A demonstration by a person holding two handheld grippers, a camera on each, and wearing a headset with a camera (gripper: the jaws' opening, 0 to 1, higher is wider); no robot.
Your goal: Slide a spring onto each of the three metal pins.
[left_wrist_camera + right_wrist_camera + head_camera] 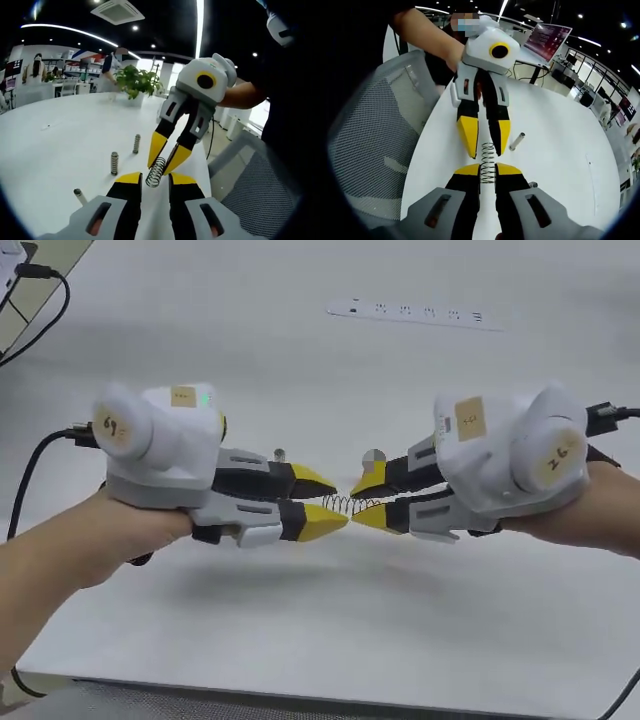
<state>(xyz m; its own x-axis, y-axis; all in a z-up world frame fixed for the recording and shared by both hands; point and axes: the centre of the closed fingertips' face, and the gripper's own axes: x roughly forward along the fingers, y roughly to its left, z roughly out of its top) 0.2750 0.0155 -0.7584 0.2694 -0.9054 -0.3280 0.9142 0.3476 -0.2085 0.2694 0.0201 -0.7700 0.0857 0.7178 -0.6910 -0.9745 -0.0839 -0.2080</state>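
Note:
A small wire spring (339, 505) hangs in the air between the two grippers' yellow tips. My right gripper (488, 170) is shut on the spring (488, 162), whose free end points at my left gripper (487, 154). The left gripper (155, 178) stands open, with its jaws on either side of the spring (155, 171). On the table past it stand two pins wearing springs (114, 163) (136, 143) and one bare pin (78, 195). The bare pin (516, 141) lies just right of the jaws. In the head view two pin tops (279, 454) (373, 457) peek over the jaws.
A white power strip (415, 312) lies at the far side of the white table (300, 640). Black cables (45, 300) run off the left corner. A grey mesh chair (375, 140) stands at the table's near edge. A potted plant (135, 82) sits further along.

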